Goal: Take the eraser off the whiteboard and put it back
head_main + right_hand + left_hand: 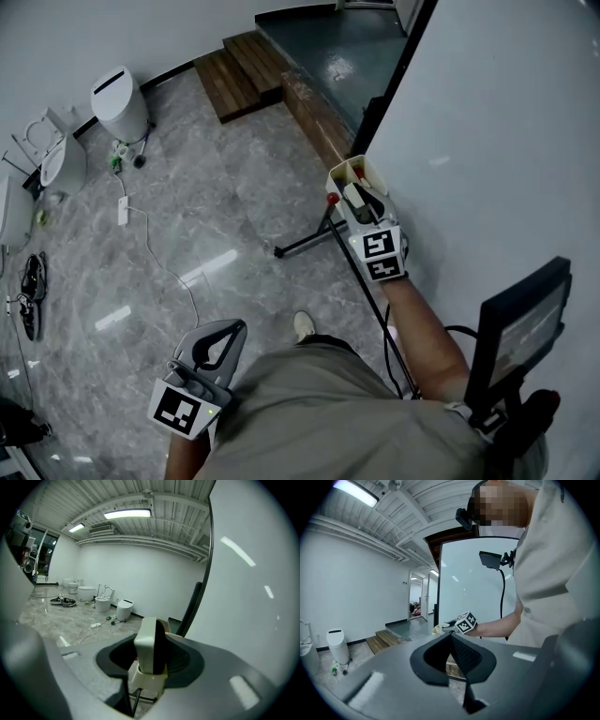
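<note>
The eraser (151,645), cream-backed with a dark felt face, stands on edge between the jaws of my right gripper (151,656), which is shut on it. Right under it is a cream holder (147,682); whether the eraser still touches it I cannot tell. In the head view the right gripper (360,202) holds the eraser (357,199) beside the cream holder (349,172) at the whiteboard (487,141) edge. My left gripper (228,330) hangs low by the person's hip, away from the board. Its jaws meet with nothing between them (452,641).
The whiteboard's black stand leg (302,246) with a red knob (332,199) runs across the marble floor. Wooden steps (239,80) lie beyond. Toilets (117,103), a white cable (159,258) and shoes (33,292) are at the left. A black panel (520,328) sits by my right elbow.
</note>
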The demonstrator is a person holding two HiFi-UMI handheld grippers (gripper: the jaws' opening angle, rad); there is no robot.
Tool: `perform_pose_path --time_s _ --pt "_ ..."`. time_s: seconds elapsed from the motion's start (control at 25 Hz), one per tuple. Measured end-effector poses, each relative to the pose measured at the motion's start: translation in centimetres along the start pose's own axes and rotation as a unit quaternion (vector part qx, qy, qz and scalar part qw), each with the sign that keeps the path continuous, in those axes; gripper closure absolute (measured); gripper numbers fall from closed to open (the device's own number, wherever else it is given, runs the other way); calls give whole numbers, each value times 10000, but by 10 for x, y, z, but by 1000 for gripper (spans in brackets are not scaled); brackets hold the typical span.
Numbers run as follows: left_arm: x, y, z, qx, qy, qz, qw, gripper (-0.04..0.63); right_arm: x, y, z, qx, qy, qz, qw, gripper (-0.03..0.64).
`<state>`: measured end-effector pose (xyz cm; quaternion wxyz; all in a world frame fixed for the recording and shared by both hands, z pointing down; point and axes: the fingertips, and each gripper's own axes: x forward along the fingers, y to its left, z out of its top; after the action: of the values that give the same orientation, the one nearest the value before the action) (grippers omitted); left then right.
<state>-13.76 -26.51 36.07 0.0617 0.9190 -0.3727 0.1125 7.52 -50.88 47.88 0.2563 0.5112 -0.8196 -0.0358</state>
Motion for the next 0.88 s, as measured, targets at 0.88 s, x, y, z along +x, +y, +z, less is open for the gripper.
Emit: perform_pose_path --time_s 0.88 --pt "-21 -1 -6 104 -255 -42 9996 592 -54 14 57 -242 -595 -131 9978 459"
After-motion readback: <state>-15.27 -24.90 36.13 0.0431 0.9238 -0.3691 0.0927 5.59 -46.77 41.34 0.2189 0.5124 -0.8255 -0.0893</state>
